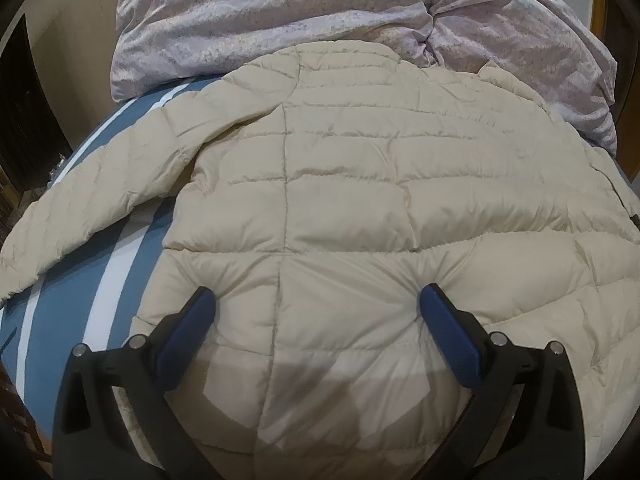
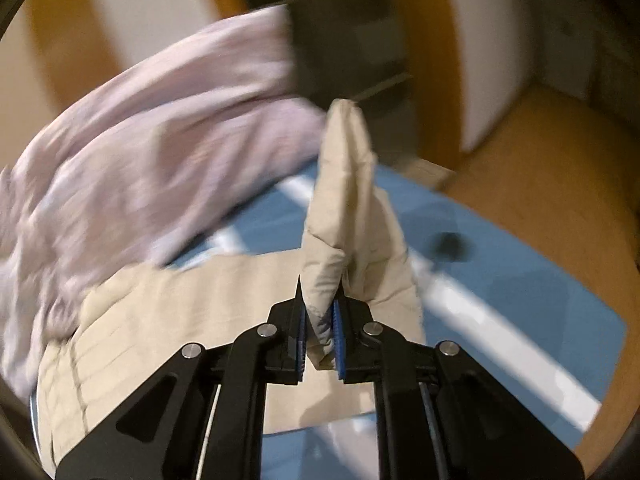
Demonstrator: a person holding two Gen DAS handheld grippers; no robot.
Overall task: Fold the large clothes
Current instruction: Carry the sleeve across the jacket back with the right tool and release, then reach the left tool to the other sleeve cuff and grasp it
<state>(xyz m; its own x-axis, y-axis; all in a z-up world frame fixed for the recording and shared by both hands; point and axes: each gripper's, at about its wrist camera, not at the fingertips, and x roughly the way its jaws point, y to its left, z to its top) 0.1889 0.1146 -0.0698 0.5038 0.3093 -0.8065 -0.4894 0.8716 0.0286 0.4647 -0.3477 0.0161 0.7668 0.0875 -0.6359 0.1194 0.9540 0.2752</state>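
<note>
right gripper (image 2: 320, 312) clamped on jacket (image 1: 360, 200) sleeve (image 2: 348, 200), left gripper (image 1: 318, 300) wide above it

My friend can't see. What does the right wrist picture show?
The right tool is shut on a cream sleeve, lifting it above the jacket on a blue striped bed. A lilac blanket is bunched behind. The picture is blurry.

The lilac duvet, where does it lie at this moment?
In the left wrist view the lilac duvet lies bunched at the far end of the striped blue bedsheet, just beyond the cream puffer jacket.
</note>
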